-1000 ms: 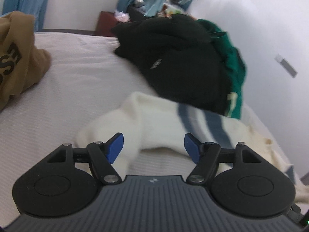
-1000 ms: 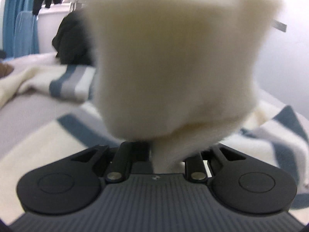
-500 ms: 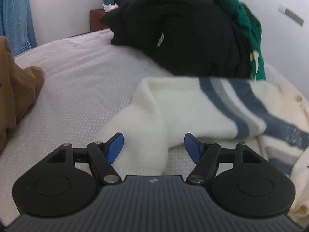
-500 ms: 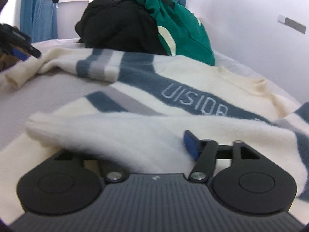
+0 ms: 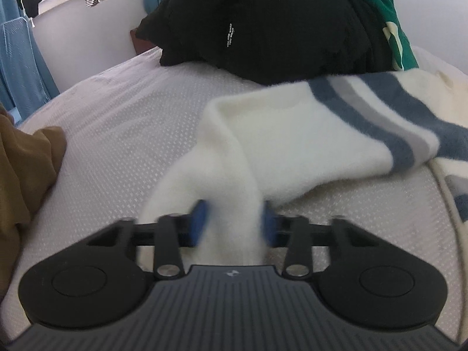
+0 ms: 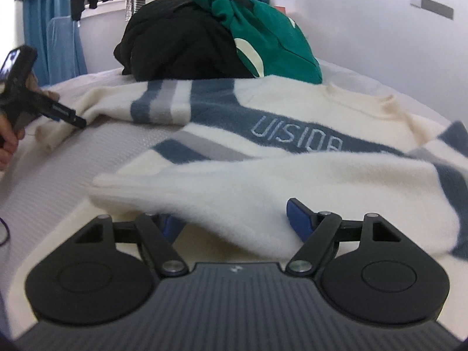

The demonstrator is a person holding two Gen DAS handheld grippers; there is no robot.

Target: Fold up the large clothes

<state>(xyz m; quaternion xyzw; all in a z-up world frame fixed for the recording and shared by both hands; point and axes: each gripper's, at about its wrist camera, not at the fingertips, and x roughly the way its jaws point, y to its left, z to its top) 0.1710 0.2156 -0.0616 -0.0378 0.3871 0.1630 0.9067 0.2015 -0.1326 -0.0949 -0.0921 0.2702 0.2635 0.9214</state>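
Observation:
A cream sweater with blue and grey stripes and pale lettering lies spread on the bed. Its far sleeve runs toward my left gripper. That gripper's jaws are closing, and the blue pads press on both sides of the cuff. In the right wrist view the left gripper shows at the far left, held by a hand. The near sleeve lies folded across the sweater's body. My right gripper is just behind it, its jaws opening, with the sleeve's edge loose between the pads.
A black garment and a green one are piled at the head of the bed. A brown garment lies at the left. Pale textured bedsheet shows between them. A white wall runs along the right, and clothes hang at the back.
The right gripper has let go of the near sleeve, which now lies across the sweater. The left gripper sank onto the far cuff and narrowed its jaws around it.

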